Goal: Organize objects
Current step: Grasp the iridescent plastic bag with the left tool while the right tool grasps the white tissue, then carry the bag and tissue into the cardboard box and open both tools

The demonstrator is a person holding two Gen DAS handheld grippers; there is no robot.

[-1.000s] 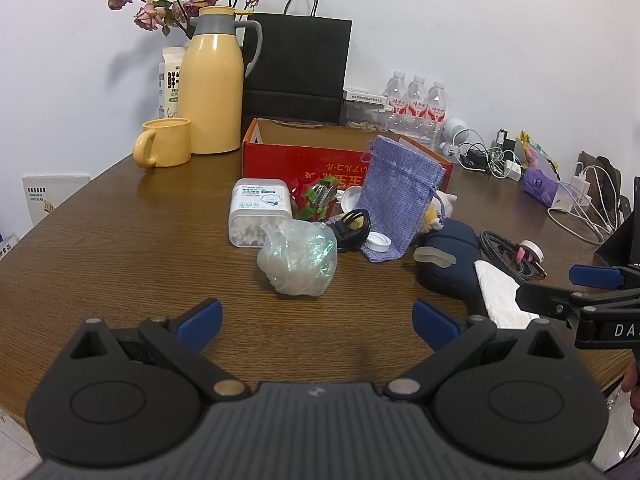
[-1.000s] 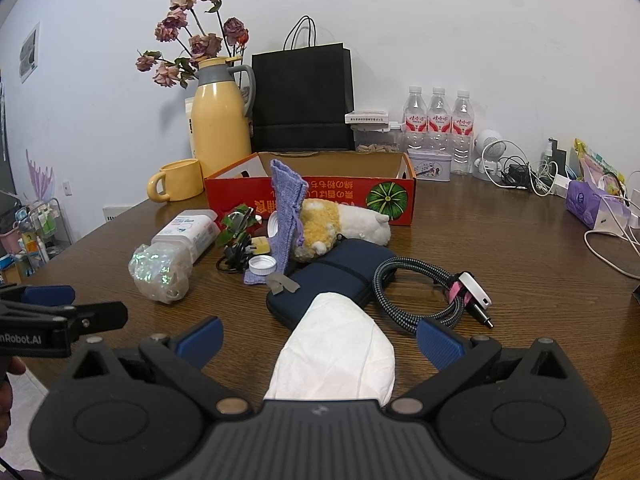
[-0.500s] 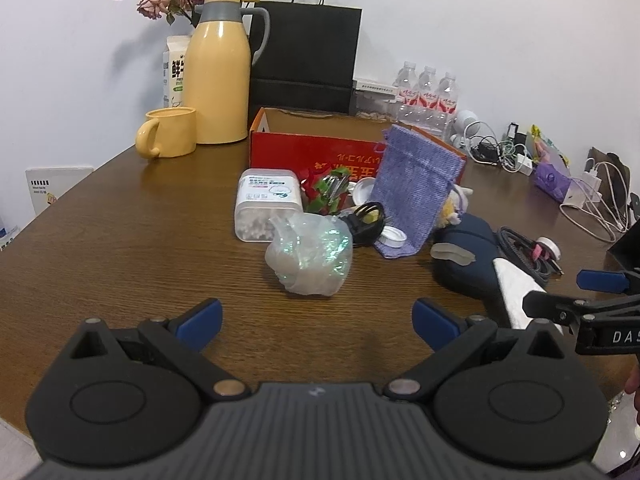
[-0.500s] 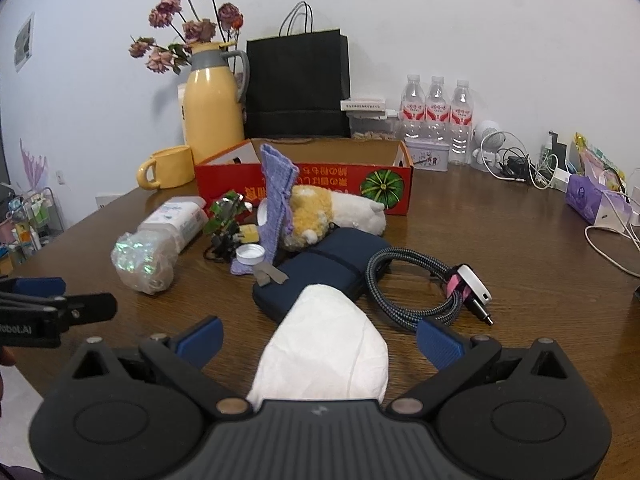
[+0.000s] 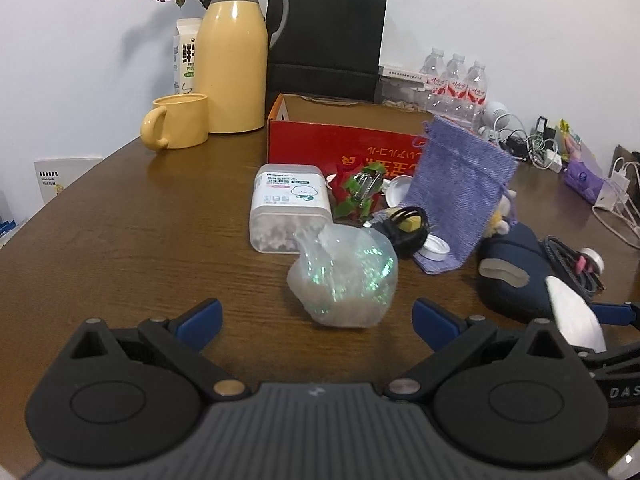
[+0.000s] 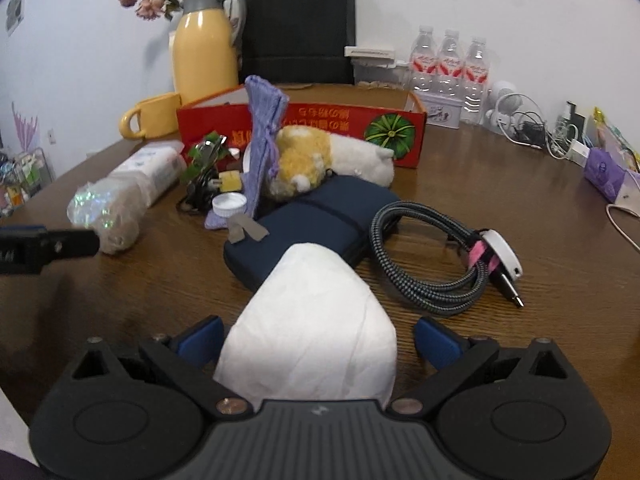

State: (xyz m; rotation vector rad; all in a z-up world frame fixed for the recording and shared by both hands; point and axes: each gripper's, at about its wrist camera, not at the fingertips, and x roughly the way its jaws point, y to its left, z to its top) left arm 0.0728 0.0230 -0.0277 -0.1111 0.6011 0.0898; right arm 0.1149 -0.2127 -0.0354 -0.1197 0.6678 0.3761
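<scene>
A pile of objects lies on the brown table before an open red cardboard box (image 5: 344,142) (image 6: 360,120). My left gripper (image 5: 316,320) is open, with a glittery clear bag (image 5: 344,280) lying just ahead between its fingers, not gripped. Behind it stand a white cotton-swab tub (image 5: 288,208) and a purple cloth pouch (image 5: 460,196). My right gripper (image 6: 316,338) is open around a white folded tissue (image 6: 316,320) that lies between its blue pads. Ahead are a navy case (image 6: 316,224), a braided cable (image 6: 432,264) and a plush toy (image 6: 320,156).
A yellow thermos (image 5: 232,60), yellow mug (image 5: 180,126), black paper bag (image 5: 328,40) and water bottles (image 5: 456,80) stand at the back. Chargers and cables (image 6: 540,132) lie at the right. The table edge (image 5: 60,200) curves on the left.
Both grippers have moved forward toward the pile; the glittery bag now sits between the left fingers and the tissue lies deeper between the right fingers. Jaws stayed open.
</scene>
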